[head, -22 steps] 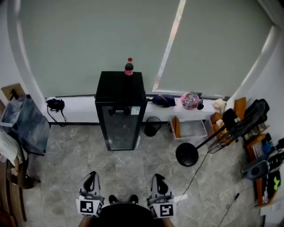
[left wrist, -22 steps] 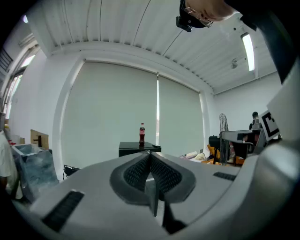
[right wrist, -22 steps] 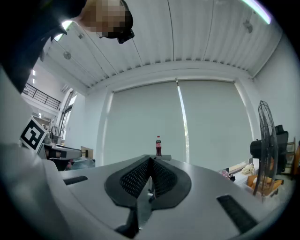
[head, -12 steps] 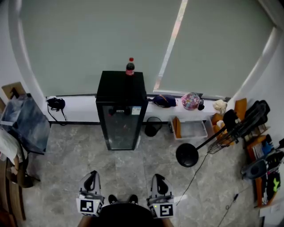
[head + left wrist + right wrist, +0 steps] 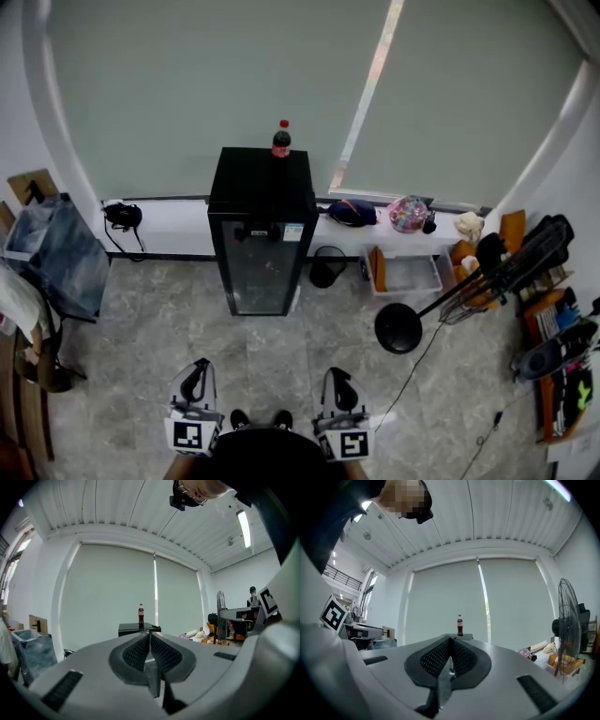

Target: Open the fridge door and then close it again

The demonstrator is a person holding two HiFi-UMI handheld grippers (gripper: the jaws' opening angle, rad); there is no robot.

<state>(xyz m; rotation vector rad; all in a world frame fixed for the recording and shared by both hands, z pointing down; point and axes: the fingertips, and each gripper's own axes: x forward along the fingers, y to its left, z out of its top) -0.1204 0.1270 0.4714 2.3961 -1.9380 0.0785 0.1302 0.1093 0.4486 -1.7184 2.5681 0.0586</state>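
While the person stands well back on the tiled floor (image 5: 131, 375), the fridge (image 5: 264, 202) sits out of reach against the far wall below the blinds, its door shut. It is a small black cabinet with a dark glass front. The left gripper (image 5: 195, 380) and right gripper (image 5: 336, 387) are held level near the body, jaws closed on nothing, probably just carried for the approach. A cola bottle (image 5: 280, 139) stands upright on the fridge's top.
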